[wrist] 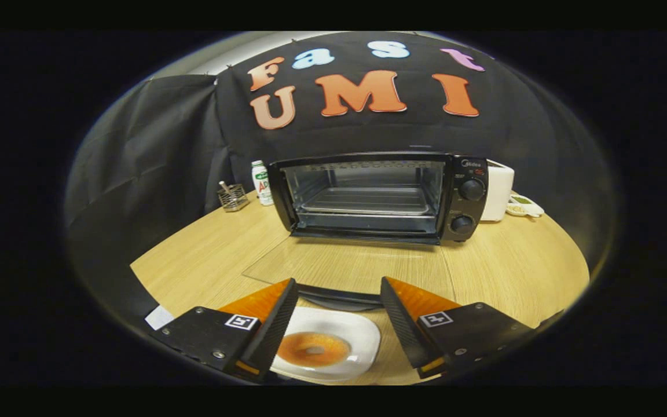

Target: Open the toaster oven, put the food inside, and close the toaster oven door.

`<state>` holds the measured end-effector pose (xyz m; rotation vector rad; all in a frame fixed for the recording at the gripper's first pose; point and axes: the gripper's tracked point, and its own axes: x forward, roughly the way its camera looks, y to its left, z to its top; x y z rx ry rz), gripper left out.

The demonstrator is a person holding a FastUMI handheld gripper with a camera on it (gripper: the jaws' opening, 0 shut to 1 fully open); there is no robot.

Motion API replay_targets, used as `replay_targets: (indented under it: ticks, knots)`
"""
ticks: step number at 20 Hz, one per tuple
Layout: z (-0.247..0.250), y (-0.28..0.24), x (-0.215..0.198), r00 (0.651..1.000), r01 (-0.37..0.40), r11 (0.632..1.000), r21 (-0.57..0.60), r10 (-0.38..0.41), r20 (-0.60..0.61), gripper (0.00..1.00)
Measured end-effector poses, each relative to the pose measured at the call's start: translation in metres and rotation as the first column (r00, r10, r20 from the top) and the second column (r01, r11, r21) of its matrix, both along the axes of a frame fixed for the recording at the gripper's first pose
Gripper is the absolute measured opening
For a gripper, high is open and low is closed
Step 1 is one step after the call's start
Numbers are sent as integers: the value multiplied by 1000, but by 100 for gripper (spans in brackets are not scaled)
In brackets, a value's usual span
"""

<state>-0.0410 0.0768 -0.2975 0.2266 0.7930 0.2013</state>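
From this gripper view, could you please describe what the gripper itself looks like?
The gripper has two wedge-shaped jaws tapering forward, each on a flat black plate fixed with small screws. Each plate carries a square black-and-white marker tag. No cables show.

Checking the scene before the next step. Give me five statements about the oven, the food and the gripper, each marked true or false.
1. The oven door is open, lying flat on the table. True.
2. The donut is on the oven's tray. False: it sits on a white plate between the gripper's fingers.
3. The gripper is shut on the donut. False: its fingers stand apart, touching nothing.
4. A bottle stands beside the oven, on the side away from its knobs. True.
5. The tray holds bread. False: it is bare.
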Motion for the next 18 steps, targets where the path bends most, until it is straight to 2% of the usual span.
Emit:
replay_targets:
  ticks: [8,13,18]
  knots:
    - [-7,23,-83,989,-138,989,-59,134,-64,89]
    - [-28,27,-103,983,-142,988,-55,135,-123,89]
    - [-41,26,-96,987,-101,994,-51,93,-131,87]
